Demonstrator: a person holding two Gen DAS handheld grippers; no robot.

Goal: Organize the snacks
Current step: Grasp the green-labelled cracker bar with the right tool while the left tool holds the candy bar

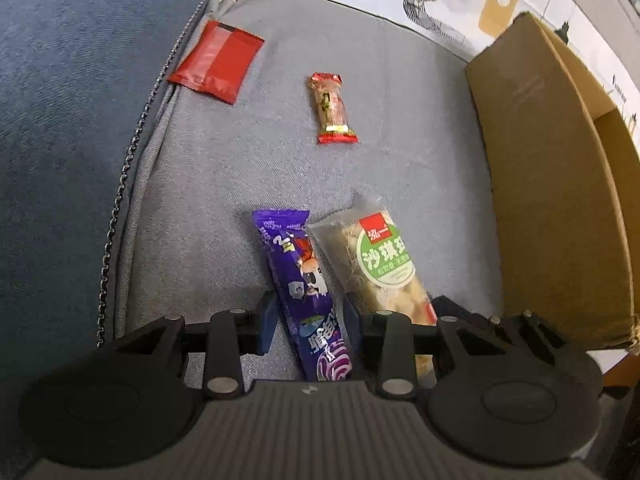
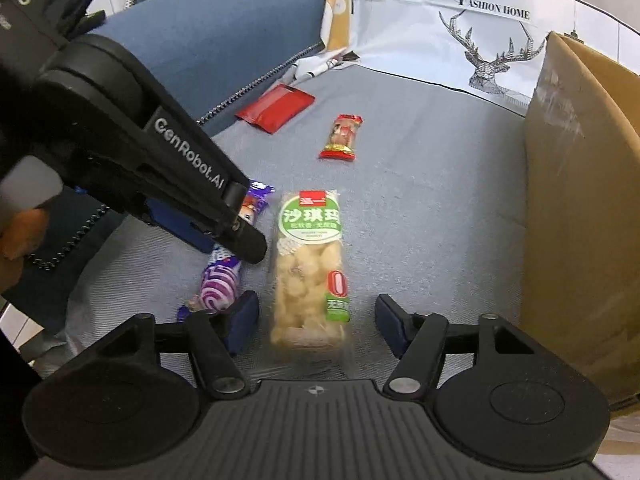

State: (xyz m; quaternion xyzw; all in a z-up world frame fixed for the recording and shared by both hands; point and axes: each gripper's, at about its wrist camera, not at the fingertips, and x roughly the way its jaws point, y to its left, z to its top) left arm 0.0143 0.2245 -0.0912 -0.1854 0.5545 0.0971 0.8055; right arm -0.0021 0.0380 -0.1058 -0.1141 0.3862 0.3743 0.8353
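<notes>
Where cushion's woven, glossy purple bar [image 1: 308, 292] (slim) lies.

Surface is a grey fabric cushion [image 1: 224, 168], edged on the left by a zipper seam against blue upholstery [image 1: 60, 100]. Four snacks are laid flat on it: red flat sachet [image 1: 216, 62] at the far left by the seam, small red-ended bar [image 1: 331, 109] mid-cushion, well apart from it. Nearer, purple wrapper [image 1: 298, 276] and clear green-labelled pastry pack [image 1: 386, 266] lie side by side, just beside each other. A cardboard box [image 1: 540, 184] is stood at the right edge.
</notes>
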